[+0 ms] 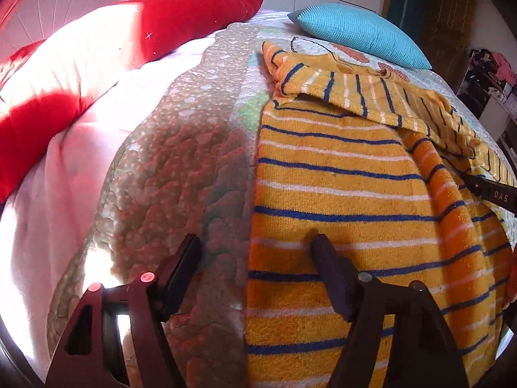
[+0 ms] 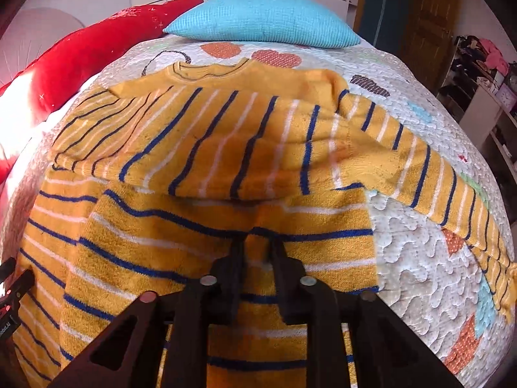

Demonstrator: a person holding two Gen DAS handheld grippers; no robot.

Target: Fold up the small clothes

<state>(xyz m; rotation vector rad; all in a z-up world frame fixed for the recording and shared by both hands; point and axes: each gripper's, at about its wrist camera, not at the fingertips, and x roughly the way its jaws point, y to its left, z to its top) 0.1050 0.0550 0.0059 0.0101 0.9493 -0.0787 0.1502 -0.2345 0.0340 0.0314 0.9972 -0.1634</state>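
In the left wrist view, the left gripper (image 1: 255, 252) hangs with its jaws spread wide and empty over the left edge of the mustard-yellow terry sweater with navy and white stripes (image 1: 339, 187), which lies on the pale quilted bedspread with coloured patches (image 1: 194, 148) (a long red velvet cushion (image 1: 97, 64) and a turquoise knitted pillow (image 1: 358, 32) sit further back). In the right wrist view, the right gripper (image 2: 258, 242) has its jaws pinched together on a fold of the sweater's (image 2: 226, 148) body, one striped sleeve (image 2: 436, 187) trailing right across the bedspread (image 2: 413, 258), the pillow (image 2: 265, 19) lying beyond the collar.
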